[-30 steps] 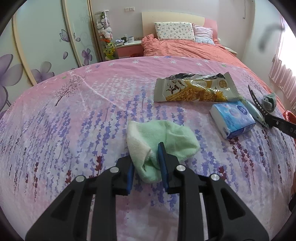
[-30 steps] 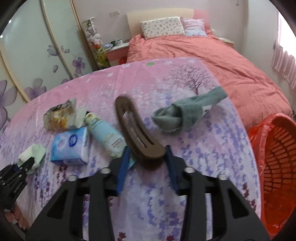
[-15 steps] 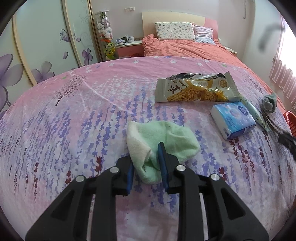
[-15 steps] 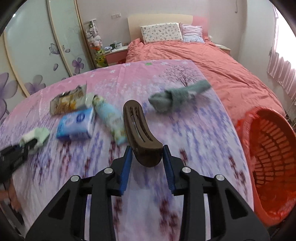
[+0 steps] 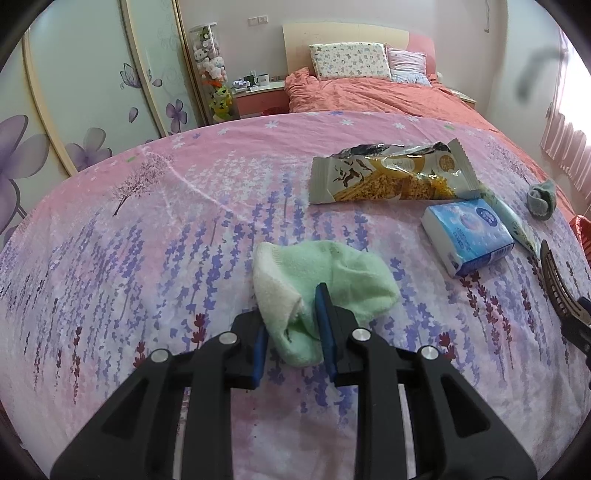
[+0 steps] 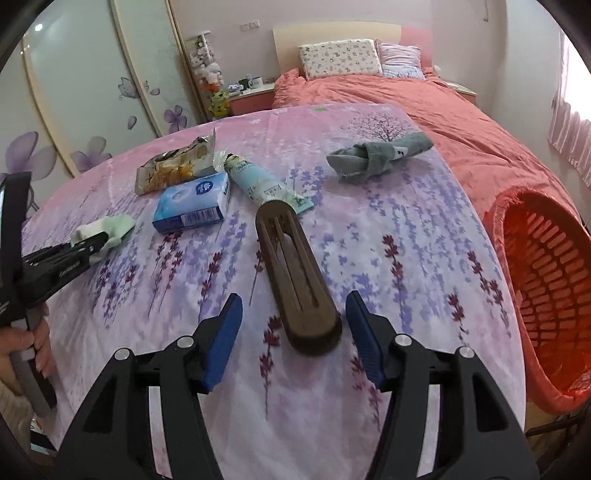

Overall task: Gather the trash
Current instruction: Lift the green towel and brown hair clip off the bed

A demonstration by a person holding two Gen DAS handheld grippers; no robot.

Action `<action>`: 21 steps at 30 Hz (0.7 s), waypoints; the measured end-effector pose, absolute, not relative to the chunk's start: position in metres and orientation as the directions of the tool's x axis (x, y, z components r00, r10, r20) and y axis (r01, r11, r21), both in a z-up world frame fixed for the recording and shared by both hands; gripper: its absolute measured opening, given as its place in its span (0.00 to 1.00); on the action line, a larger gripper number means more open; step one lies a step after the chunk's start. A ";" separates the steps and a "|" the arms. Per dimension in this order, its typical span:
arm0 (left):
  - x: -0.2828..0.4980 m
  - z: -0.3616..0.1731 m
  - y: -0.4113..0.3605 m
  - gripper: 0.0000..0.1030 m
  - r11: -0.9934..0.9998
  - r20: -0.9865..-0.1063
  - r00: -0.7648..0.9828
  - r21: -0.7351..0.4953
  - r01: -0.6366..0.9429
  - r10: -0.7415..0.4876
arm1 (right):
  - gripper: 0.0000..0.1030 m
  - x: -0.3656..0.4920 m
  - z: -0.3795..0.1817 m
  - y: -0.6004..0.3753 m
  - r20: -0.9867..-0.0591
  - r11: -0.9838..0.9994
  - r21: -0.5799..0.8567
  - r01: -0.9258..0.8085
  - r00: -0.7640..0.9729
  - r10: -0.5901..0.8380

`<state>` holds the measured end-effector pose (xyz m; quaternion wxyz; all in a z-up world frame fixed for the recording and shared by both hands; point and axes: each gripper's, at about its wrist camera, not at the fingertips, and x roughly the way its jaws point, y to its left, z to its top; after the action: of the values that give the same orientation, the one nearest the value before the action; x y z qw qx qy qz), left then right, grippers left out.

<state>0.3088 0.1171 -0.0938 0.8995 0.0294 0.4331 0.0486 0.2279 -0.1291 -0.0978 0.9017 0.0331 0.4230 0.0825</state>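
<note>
The left hand-held gripper (image 5: 291, 332) pinched a soft light-green sock (image 5: 325, 280) on the pink flowered desk cloth (image 5: 147, 258). The right hand-held gripper (image 6: 291, 336) was spread wide, with a long brown plastic hair clip (image 6: 295, 273) lying between its fingers, untouched. An empty shiny snack wrapper (image 6: 173, 166) lay further back, and a red plastic basket (image 6: 546, 295) stood at the right.

Bedroom. Pale pink plaster walls (image 5: 229, 33). Sliding wardrobe doors, frosted, with purple flower motifs (image 5: 88, 92). Cream wooden headboard (image 5: 343, 33); floral-print pillow (image 5: 349, 61); striped pink pillow (image 5: 406, 66); rumpled coral-orange duvet (image 6: 443, 122). Pink bedside cabinet carrying mugs (image 5: 258, 96). Tall clear display tube of plush toys (image 5: 210, 70). Pink curtains, daylit, at right (image 5: 565, 144).
</note>
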 end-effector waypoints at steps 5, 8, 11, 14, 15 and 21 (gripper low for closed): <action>0.308 -0.093 0.118 0.25 0.994 -0.777 0.620 0.085 -0.063 0.106 | 0.35 0.231 -0.101 -0.123 -0.761 0.993 0.072 -0.095 0.639 0.116; 0.307 -0.094 0.120 0.25 0.995 -0.778 0.620 0.077 -0.063 0.099 | 0.31 0.226 -0.101 -0.127 -0.758 0.993 0.082 -0.082 0.642 0.116; 0.306 -0.093 0.122 0.25 0.995 -0.778 0.621 0.071 -0.063 0.095 | 0.31 0.224 -0.102 -0.130 -0.758 0.994 0.091 -0.068 0.643 0.113; 0.306 -0.093 0.124 0.25 0.996 -0.779 0.621 0.067 -0.063 0.092 | 0.31 0.223 -0.103 -0.130 -0.759 0.995 0.084 -0.062 0.643 0.104; 0.306 -0.093 0.124 0.25 0.996 -0.779 0.621 0.064 -0.064 0.090 | 0.31 0.222 -0.103 -0.129 -0.759 0.995 0.082 -0.061 0.643 0.102; 0.305 -0.092 0.139 0.29 0.997 -0.782 0.621 0.005 -0.074 0.050 | 0.31 0.222 -0.103 -0.132 -0.758 0.993 0.103 -0.058 0.642 0.116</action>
<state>0.3049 0.1390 -0.0921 0.9002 -0.0138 0.4340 0.0343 0.2220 -0.1323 -0.1032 0.9055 0.0343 0.4202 0.0482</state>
